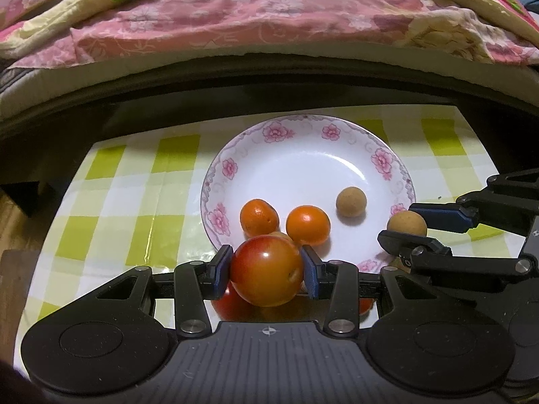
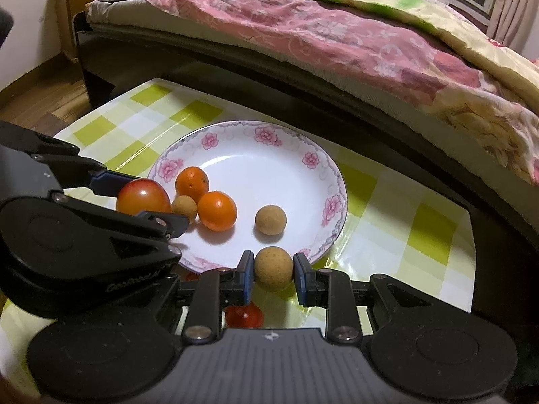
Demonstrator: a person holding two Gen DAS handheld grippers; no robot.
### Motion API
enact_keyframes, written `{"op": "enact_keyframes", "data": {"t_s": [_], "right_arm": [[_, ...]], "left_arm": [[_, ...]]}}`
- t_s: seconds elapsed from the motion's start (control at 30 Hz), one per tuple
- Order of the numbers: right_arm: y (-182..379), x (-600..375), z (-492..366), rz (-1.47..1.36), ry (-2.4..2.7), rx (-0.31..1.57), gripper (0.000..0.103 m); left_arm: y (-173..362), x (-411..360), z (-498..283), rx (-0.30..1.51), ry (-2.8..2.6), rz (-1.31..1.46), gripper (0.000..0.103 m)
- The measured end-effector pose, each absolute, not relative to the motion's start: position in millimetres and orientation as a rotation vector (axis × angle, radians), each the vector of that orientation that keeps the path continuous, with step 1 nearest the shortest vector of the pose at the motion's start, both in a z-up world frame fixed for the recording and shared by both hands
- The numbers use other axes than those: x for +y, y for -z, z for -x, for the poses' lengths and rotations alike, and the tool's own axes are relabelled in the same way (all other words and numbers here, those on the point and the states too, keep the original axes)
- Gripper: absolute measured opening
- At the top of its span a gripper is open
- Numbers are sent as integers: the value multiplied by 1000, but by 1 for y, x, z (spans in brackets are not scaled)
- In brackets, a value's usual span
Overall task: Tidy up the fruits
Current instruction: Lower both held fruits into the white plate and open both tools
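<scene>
We hold the left claw [image 1: 267, 271] tilted steeply downward, its two blue pads pressed against either side of a red-orange fruit [image 1: 266, 271]. The right claw [image 2: 273, 269] points down at much the same angle, its jaws nearly together and clamped on a small tan fruit [image 2: 273, 268]. The two claws sit side by side, close but not touching.

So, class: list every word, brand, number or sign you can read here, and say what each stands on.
"GeoRobotAI", faint and only partly legible: embossed on the left gripper body, right wrist view.
Small crosshair sign, no letters: on the right gripper base.
The plate carries flowers only, no text.
</scene>
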State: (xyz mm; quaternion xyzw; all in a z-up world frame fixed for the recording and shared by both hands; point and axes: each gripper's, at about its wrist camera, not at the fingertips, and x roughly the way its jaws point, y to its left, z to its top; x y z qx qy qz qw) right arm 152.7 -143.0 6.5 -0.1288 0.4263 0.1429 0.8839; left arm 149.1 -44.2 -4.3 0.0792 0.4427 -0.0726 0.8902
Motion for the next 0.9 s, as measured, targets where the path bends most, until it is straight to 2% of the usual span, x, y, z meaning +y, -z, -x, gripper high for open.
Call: {"op": "enact_keyframes", "data": {"t_s": [0.9], "right_arm": [[7, -136, -190, 292, -317, 839, 30]], "left_arm": [[13, -37, -182, 907, 123, -166, 51]]}}
